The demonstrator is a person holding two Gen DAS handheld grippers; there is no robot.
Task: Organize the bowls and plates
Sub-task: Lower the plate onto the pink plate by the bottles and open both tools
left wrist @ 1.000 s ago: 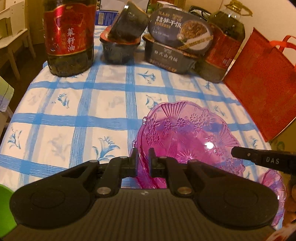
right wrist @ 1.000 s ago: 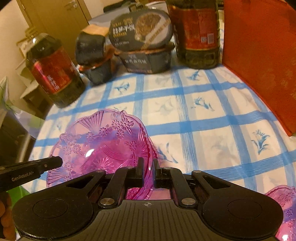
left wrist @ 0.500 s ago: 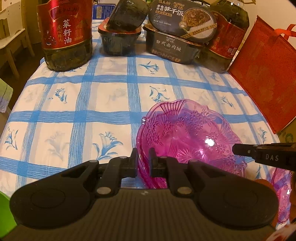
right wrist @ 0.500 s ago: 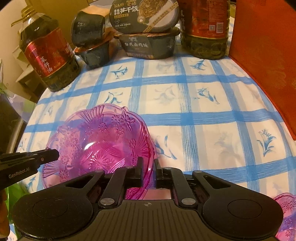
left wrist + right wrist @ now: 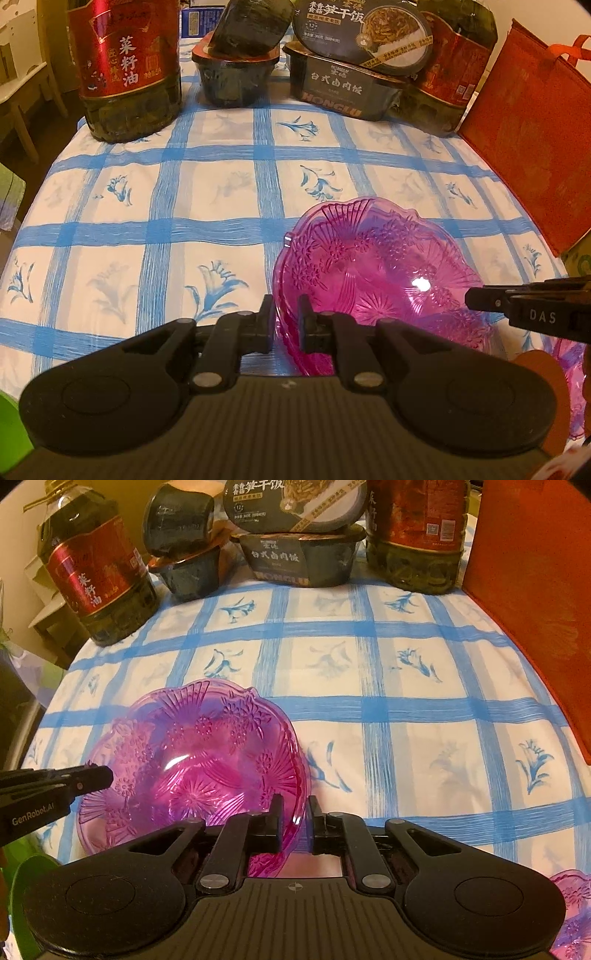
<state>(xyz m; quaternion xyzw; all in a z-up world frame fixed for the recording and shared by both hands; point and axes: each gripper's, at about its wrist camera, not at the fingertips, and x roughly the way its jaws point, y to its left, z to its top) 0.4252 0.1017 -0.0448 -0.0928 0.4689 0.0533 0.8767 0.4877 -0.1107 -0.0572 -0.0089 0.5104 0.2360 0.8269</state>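
A pink see-through bowl (image 5: 373,266) with a cut-flower pattern sits on the blue-checked tablecloth (image 5: 207,192), held from two sides. My left gripper (image 5: 286,314) has the bowl's near-left rim between its jaws, which are easing open. The right gripper's fingertip (image 5: 476,299) reaches in at the bowl's right rim. In the right wrist view, my right gripper (image 5: 295,812) is shut on the near-right rim of the pink bowl (image 5: 192,753). The left gripper's tip (image 5: 99,779) sits at its left rim. A second pink bowl (image 5: 574,904) shows at the lower right.
At the back of the table stand two big oil bottles (image 5: 125,66) (image 5: 417,531), stacked dark ready-meal tubs (image 5: 343,88) and dark cups (image 5: 236,77). A red bag (image 5: 524,133) stands along the right side. A green thing (image 5: 22,897) sits off the near-left table edge.
Both grippers have kept hold of the bowl's rim and sunk a little toward the cloth with it. The left jaws stand a touch wider apart than before.
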